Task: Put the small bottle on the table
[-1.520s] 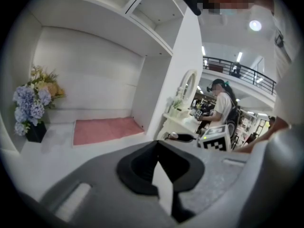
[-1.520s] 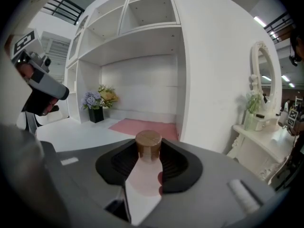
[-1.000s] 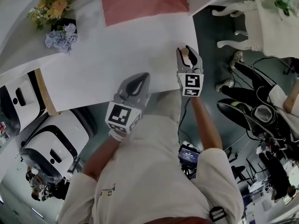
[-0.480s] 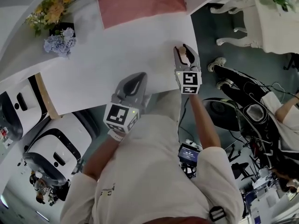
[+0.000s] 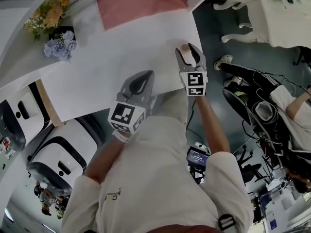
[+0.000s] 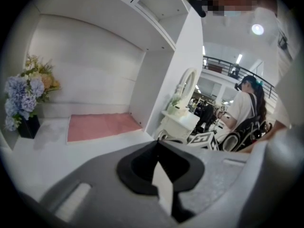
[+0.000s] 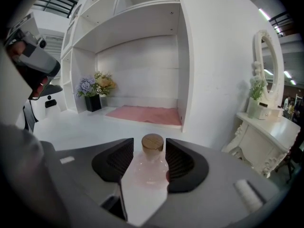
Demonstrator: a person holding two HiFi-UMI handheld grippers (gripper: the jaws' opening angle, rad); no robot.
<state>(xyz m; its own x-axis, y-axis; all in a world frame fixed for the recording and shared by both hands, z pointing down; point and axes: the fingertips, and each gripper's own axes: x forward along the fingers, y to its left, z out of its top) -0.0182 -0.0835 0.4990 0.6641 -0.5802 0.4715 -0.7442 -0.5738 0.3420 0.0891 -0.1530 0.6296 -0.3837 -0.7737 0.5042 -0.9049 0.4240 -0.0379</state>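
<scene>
Bottle [image 7: 151, 167] one, table [image 5: 121, 57] one

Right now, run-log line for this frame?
phase: release | right hand-held gripper: jaws opening, bottle between them | bottle: upright, at right edge of table | left hand-held gripper: shut, empty

Bright even indoor light, soft shadows; fisheye warp w/ dark corners; left tool [image 6: 158, 148] blurry.
</scene>
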